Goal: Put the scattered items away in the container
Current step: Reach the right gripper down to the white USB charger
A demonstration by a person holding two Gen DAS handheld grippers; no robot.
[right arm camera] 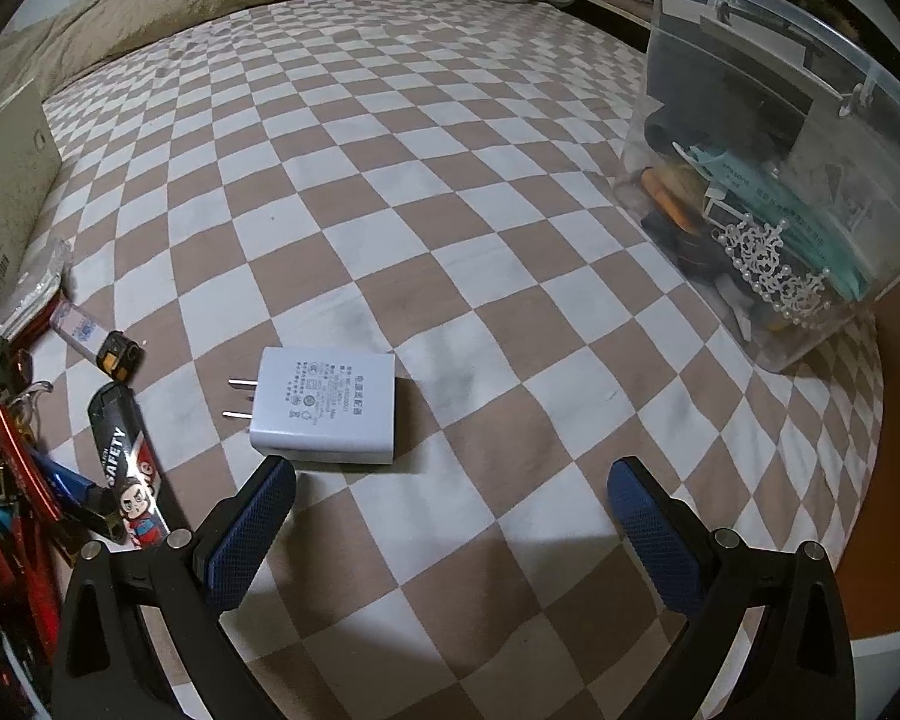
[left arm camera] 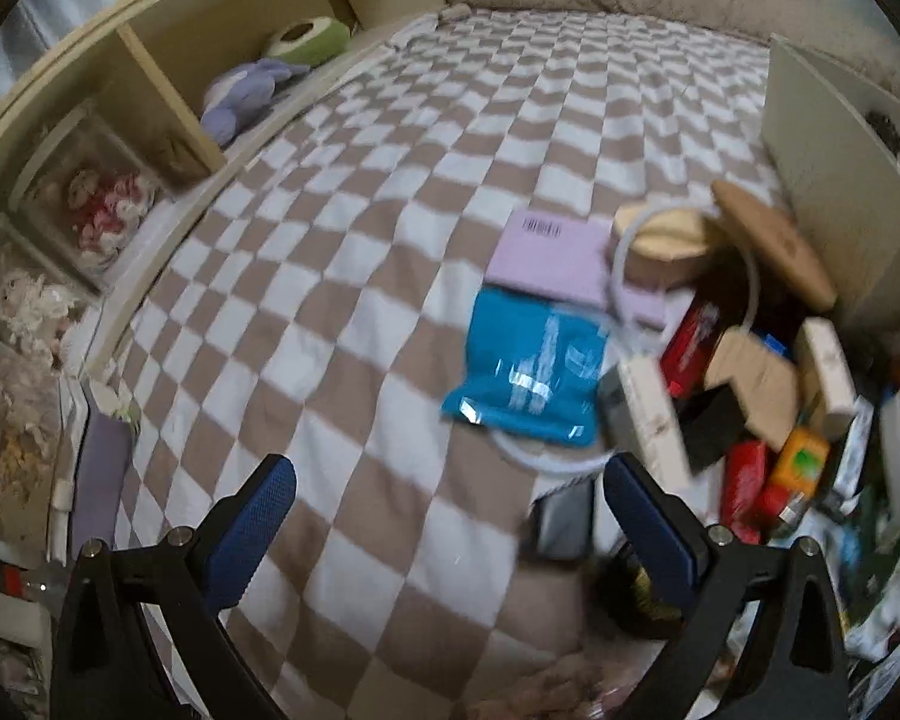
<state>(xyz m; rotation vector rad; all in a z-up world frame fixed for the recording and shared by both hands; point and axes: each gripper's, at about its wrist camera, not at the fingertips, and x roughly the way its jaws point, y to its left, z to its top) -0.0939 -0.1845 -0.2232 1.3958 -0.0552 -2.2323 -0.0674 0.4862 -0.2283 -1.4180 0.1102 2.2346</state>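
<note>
The right gripper (right arm camera: pixel 450 498) hangs with jaws spread and empty; the white charger (right arm camera: pixel 324 405) lies flat on the bed just ahead and left, prongs pointing left; the clear container (right arm camera: pixel 768 138) stands well apart, ahead-right; the left gripper (left arm camera: pixel 450 498), also spread and empty, faces the clutter.

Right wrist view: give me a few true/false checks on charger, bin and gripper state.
1. The white charger lies flat on the checkered bedspread. True.
2. The right gripper is shut on the charger. False: it is open and holds nothing.
3. The clear plastic bin is empty. False: it already holds several items, among them a white tiara.
4. The charger's prongs point toward the clutter at the left. True.
</note>
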